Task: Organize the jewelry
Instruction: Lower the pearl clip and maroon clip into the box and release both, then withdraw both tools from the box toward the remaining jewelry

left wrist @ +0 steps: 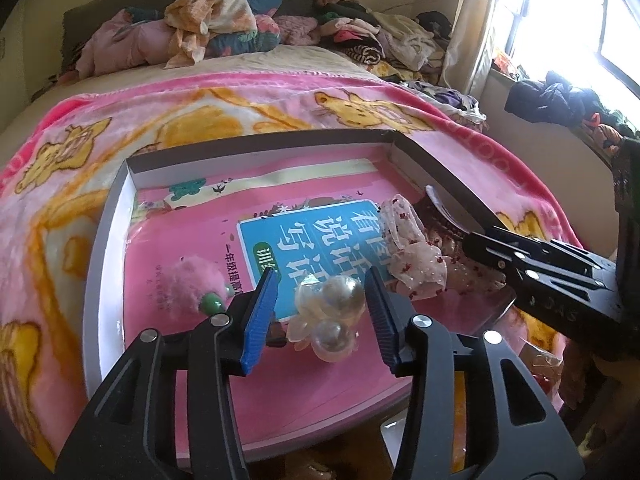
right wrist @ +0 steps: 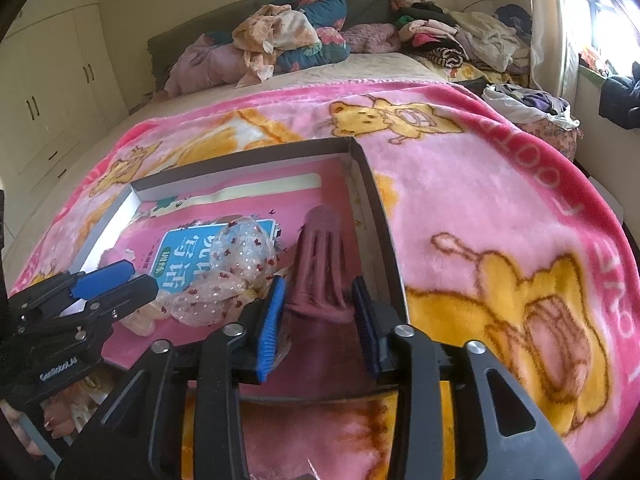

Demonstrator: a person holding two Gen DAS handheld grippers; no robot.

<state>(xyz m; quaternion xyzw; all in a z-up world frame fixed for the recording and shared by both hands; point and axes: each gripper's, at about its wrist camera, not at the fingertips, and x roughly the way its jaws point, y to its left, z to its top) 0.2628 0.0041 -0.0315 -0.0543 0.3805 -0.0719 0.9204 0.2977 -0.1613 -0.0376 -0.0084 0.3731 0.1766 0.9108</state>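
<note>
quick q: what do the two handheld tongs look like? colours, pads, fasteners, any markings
Both are the same build: matte black plastic frames with triangular cut-outs and round silver rivets at the pivots. The left tongs and right tongs each carry two ribbed blue rubber fingertip pads. White "GenRobot.AI" lettering shows on the left unit's body in the right wrist view. No cables or sleeves visible.

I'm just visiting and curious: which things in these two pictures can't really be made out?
- Maroon hair comb, right wrist view: motion-blurred, teeth indistinct.
- Book title, left wrist view: partly covered by the pearl hair clip and sheer dotted bow.
- Pink fluffy item, left wrist view: the left gripper hides its lower part.
- Window: overexposed.
</note>
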